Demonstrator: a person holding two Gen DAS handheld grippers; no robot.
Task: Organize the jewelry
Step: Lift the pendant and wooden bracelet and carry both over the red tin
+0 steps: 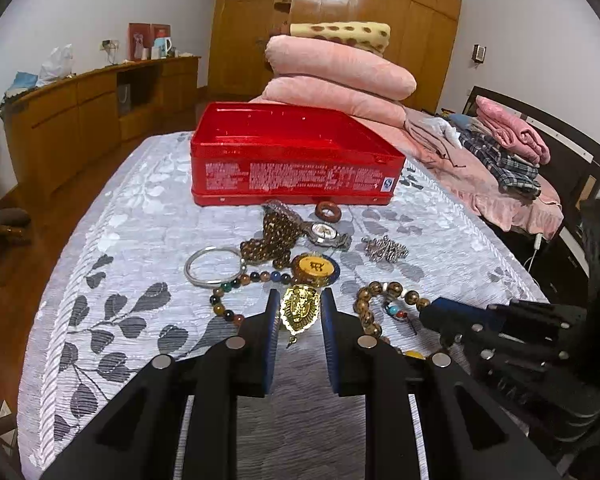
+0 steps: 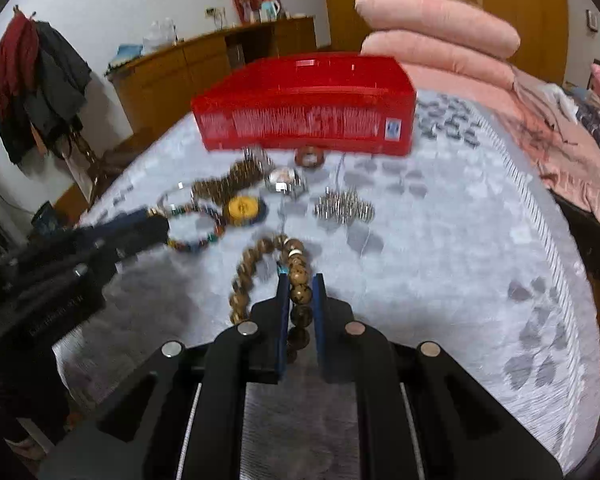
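On the grey leaf-print bedspread (image 1: 140, 240) lies a spread of jewelry in front of an open red tin box (image 1: 296, 160). My left gripper (image 1: 300, 306) is shut on a gold pendant (image 1: 300, 310), whose sides meet both blue pads. In the right wrist view my right gripper (image 2: 301, 280) is shut on a brown bead bracelet (image 2: 300, 294), whose loop trails ahead and left of the fingers. The same brown bead bracelet (image 1: 366, 308) lies beside the right gripper (image 1: 434, 312) in the left wrist view. The left gripper (image 2: 156, 220) shows at the left edge of the right wrist view.
Between the grippers and the box lie a silver bangle (image 1: 214, 266), a multicolour bead bracelet (image 1: 236, 282), a yellow disc (image 1: 313, 270), a dark bead strand (image 1: 272, 236), a watch (image 1: 324, 232), a brown ring (image 1: 327, 212) and a silver chain heap (image 1: 386, 248). Folded pink blankets (image 1: 340, 76) stand behind the box.
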